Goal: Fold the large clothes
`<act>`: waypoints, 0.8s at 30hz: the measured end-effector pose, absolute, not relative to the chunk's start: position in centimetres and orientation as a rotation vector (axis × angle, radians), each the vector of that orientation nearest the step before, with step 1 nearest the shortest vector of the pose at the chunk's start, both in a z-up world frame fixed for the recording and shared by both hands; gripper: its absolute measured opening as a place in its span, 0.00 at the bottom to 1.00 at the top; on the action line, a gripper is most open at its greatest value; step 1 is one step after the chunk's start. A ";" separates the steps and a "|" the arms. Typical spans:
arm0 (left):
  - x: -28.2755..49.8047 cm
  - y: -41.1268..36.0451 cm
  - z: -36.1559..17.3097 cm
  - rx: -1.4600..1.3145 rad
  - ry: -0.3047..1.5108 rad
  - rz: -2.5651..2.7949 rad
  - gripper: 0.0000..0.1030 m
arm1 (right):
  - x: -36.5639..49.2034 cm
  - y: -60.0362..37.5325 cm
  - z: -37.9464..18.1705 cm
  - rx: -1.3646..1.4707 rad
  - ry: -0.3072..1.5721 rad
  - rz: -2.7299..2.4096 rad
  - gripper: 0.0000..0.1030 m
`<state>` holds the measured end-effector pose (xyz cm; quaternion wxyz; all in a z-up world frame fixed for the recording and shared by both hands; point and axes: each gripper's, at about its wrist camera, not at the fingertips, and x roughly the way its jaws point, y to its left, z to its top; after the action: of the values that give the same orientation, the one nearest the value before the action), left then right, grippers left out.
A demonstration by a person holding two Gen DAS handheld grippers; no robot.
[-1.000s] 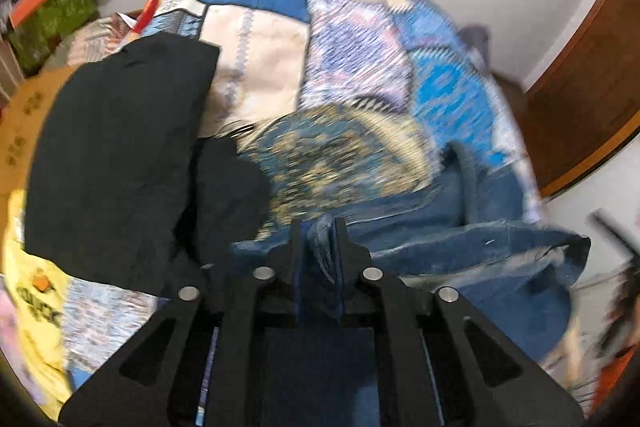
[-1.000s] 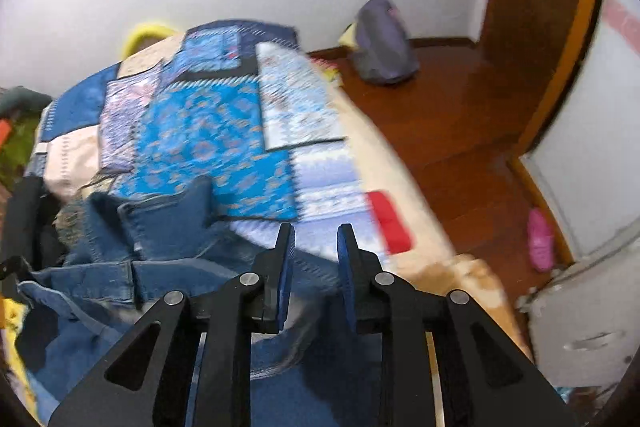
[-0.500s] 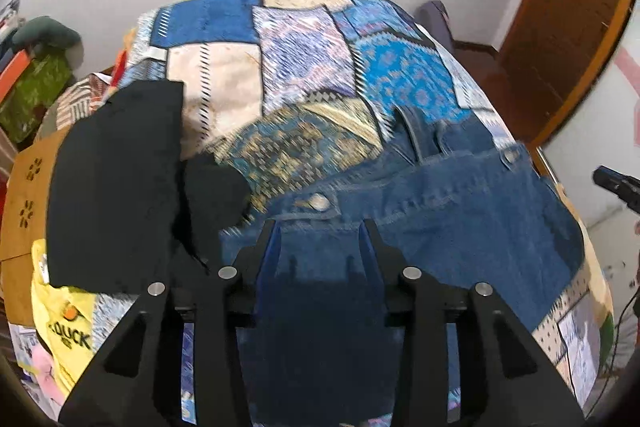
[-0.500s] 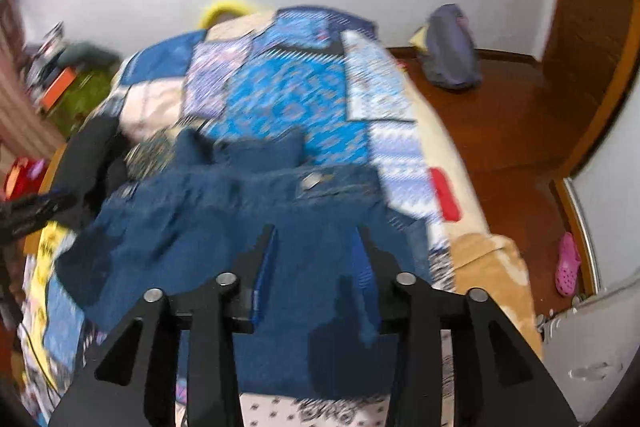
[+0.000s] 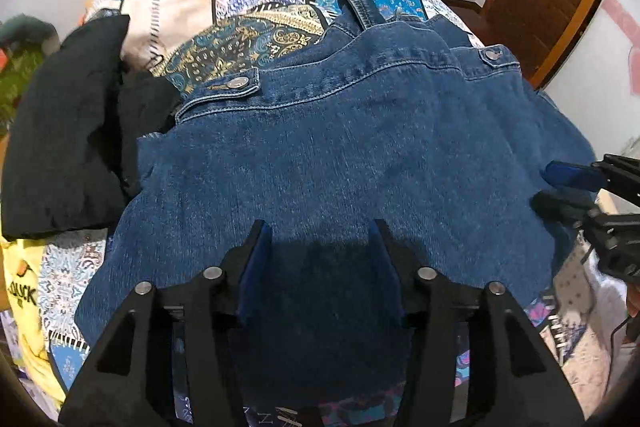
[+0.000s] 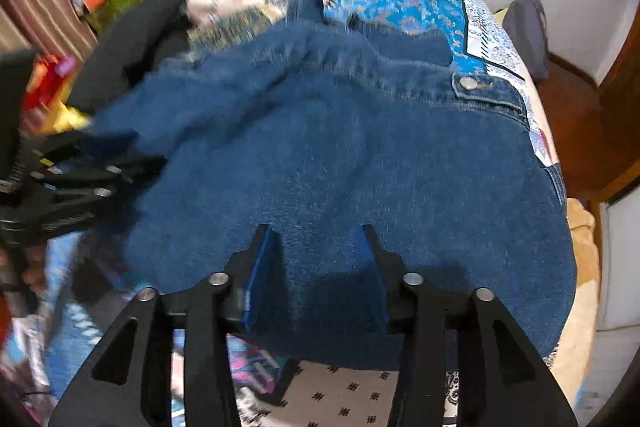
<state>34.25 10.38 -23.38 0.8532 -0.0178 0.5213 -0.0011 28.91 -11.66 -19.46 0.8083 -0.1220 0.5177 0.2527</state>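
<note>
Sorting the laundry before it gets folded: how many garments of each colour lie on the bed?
Blue: 1, the denim jacket
Black: 1, the black garment
Yellow: 1, the yellow garment, partly covered
Total: 3

A blue denim garment (image 6: 360,155) is seen spread over a patchwork quilt (image 6: 404,3) on the bed, reaching its right edge, where a metal snap button (image 6: 467,82) is shown. The right gripper (image 6: 318,243) is held above the near part of the denim; its jaws have just been opening, and nothing is pinched between them. The left gripper (image 6: 132,167) is blurred at the garment's left edge. A black cloth (image 6: 132,39) is seen near the bed's far left corner.
</note>
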 end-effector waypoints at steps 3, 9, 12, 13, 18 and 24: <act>33.8 10.7 -23.3 -0.031 1.109 -0.004 0.59 | 28.6 -12.7 -19.7 -0.280 1.038 0.470 0.74; 31.9 13.1 -22.9 -0.005 1.094 0.059 0.65 | 29.2 -16.6 -19.8 -0.231 1.083 0.405 0.75; 30.6 14.8 -22.4 -0.060 1.080 0.090 0.65 | 28.6 -18.9 -19.3 -0.187 1.075 0.429 0.75; 30.3 15.1 -22.3 -0.070 1.076 0.100 0.64 | 28.5 -19.7 -19.1 -0.162 1.083 0.423 0.75; 29.0 16.2 -21.7 -0.081 1.056 0.158 0.64 | 28.5 -22.6 -19.2 -0.182 1.071 0.300 0.75; 27.1 18.1 -21.1 -0.144 1.034 0.231 0.65 | 28.5 -25.5 -19.2 -0.121 1.101 0.225 0.75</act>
<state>27.10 18.07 -21.06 0.8606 -0.0685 0.4926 0.1099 28.45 -25.47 -19.16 0.8445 -0.0574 0.5217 0.1067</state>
